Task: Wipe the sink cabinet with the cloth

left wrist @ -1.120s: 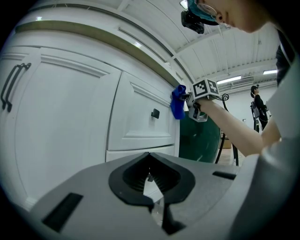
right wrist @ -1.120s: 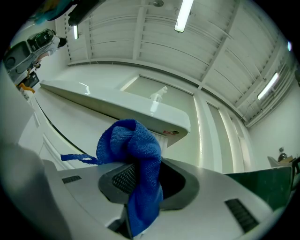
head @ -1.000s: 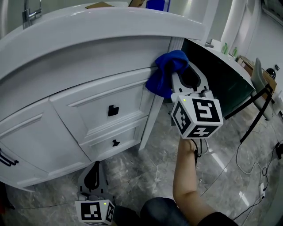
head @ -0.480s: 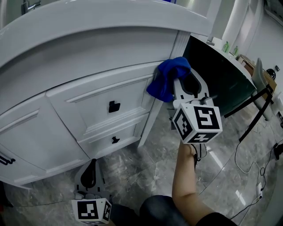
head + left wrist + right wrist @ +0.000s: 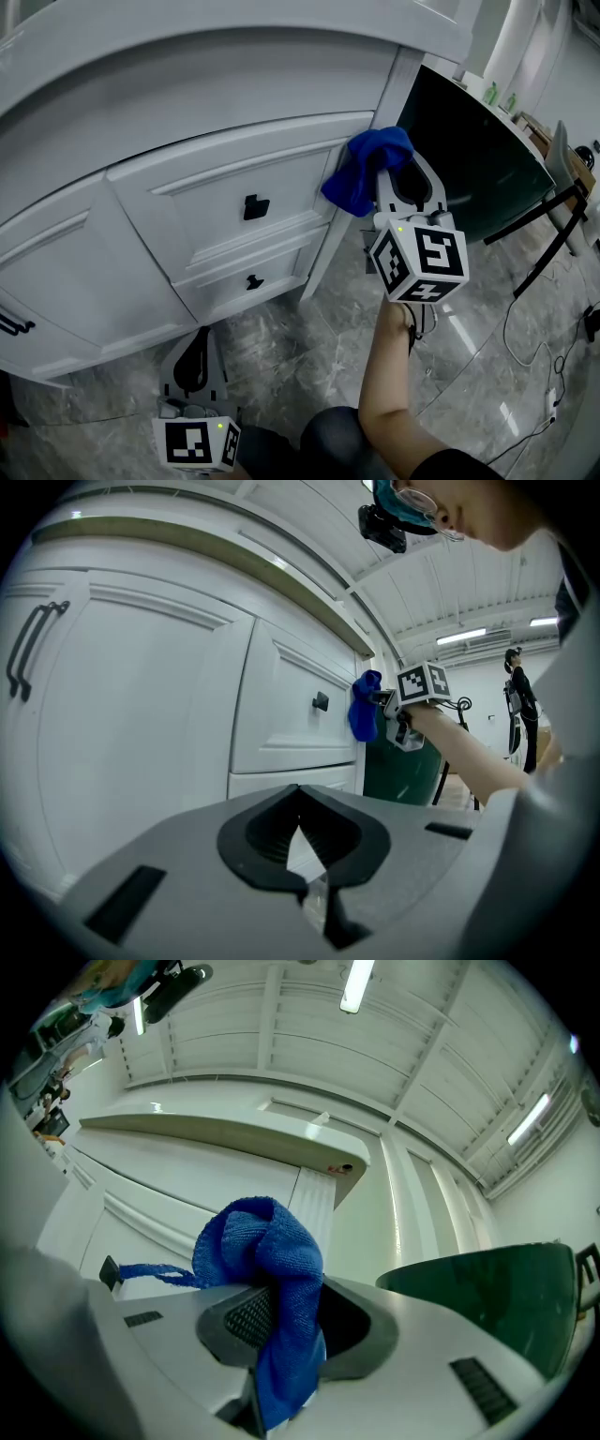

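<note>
Head view: I look steeply down on the sink cabinet (image 5: 141, 272) front from above. Left gripper view: low, facing along the drawers (image 5: 291, 714), well back from the cloth (image 5: 364, 708). Right gripper view: close under the countertop (image 5: 234, 1133), tilted upward. I find the cloth in all three.

In the head view the sink cabinet (image 5: 141, 122) fills the upper left, with the upper drawer (image 5: 234, 202) above the lower drawer (image 5: 246, 281) at centre, the cloth (image 5: 364, 173) at its right corner post between the jaws of the right gripper (image 5: 387, 176), a table (image 5: 469, 159) at upper right, and the left gripper (image 5: 195, 349) at bottom left over the floor (image 5: 309, 347).
</note>
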Action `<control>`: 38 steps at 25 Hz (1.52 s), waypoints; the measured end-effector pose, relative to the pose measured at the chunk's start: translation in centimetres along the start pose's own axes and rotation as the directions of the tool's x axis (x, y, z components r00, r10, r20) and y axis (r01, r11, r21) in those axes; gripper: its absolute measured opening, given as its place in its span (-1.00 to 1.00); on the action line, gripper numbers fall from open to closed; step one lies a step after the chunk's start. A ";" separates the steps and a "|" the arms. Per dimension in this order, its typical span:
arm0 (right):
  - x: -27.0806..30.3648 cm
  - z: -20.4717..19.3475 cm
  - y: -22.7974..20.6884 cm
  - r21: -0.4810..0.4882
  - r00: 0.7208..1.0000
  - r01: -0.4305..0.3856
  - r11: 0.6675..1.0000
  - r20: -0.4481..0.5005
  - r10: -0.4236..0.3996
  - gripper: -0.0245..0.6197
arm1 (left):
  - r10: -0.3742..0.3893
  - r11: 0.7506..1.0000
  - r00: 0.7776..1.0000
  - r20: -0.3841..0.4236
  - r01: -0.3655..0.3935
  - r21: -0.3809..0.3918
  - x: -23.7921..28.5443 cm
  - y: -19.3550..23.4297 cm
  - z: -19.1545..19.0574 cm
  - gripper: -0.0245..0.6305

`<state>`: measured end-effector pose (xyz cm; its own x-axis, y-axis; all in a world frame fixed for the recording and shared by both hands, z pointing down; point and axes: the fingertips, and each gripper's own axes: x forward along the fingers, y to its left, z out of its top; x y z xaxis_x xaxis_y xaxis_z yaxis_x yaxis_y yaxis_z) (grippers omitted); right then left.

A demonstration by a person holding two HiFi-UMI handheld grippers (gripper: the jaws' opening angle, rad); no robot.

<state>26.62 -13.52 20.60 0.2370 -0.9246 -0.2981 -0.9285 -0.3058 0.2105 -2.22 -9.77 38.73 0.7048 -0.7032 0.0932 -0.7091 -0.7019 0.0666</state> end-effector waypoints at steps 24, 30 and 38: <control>-1.0 -4.1 0.6 -0.035 0.997 0.006 0.999 -0.072 -0.008 -0.57 | 0.008 1.000 1.000 0.019 -0.008 -0.011 -0.6 0.2 0.5 -0.93; -1.2 -5.1 0.7 -0.040 0.997 0.004 0.999 -0.078 -0.007 -0.57 | 0.000 1.000 1.000 0.020 0.000 -0.010 -0.4 0.0 0.5 -0.93; -1.6 -6.6 0.9 -0.034 0.996 -0.009 0.999 -0.086 0.006 -0.57 | 0.006 1.000 1.000 0.003 -0.006 -0.002 -0.1 0.2 0.1 -0.93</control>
<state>27.32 -13.77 27.38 0.2551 -0.9426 -0.2154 -0.9204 -0.3050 0.2448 -2.42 -9.80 38.67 0.7006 -0.7078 0.0909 -0.7134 -0.6974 0.0681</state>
